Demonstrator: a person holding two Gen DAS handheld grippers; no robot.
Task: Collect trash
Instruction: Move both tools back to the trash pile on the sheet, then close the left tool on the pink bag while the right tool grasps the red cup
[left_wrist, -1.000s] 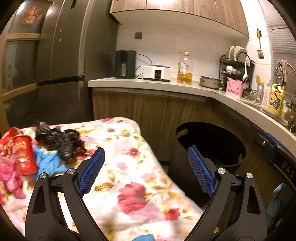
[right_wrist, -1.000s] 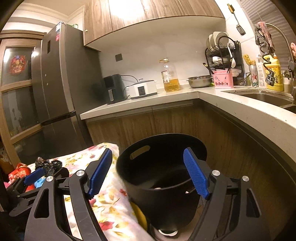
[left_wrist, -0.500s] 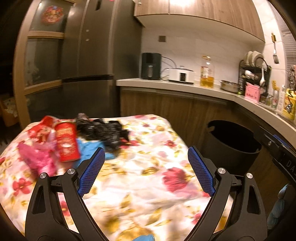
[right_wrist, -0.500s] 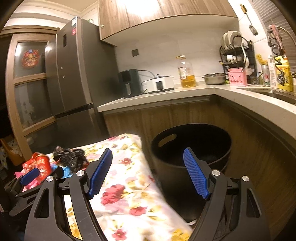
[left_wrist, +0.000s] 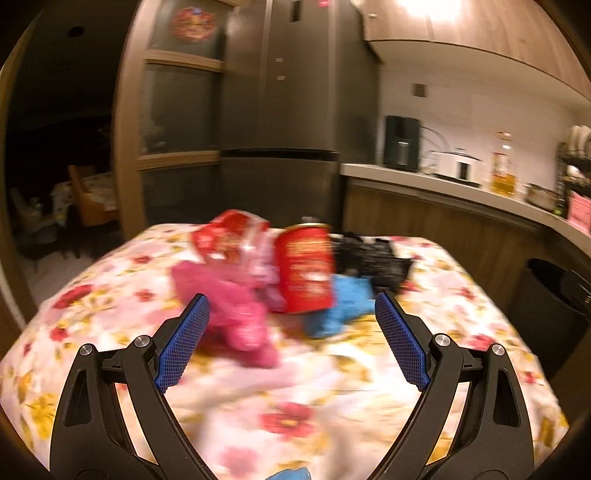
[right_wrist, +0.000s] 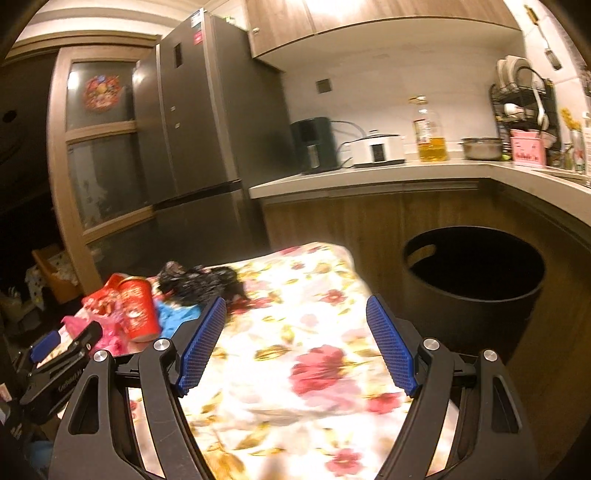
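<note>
The trash lies heaped on the floral tabletop (left_wrist: 461, 302): a red can (left_wrist: 304, 269), a pink bag (left_wrist: 236, 314), a blue wad (left_wrist: 343, 302), a black bag (left_wrist: 369, 258). The left gripper (left_wrist: 291, 345) is wide open, empty, just short of the heap. The right gripper (right_wrist: 295, 350) gapes empty, with the heap beyond its left finger and the black bin (right_wrist: 476, 291) far right

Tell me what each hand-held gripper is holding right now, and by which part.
Nothing is held. The left hand-held gripper and right hand-held gripper both stand open and empty above the flowered cloth.
</note>
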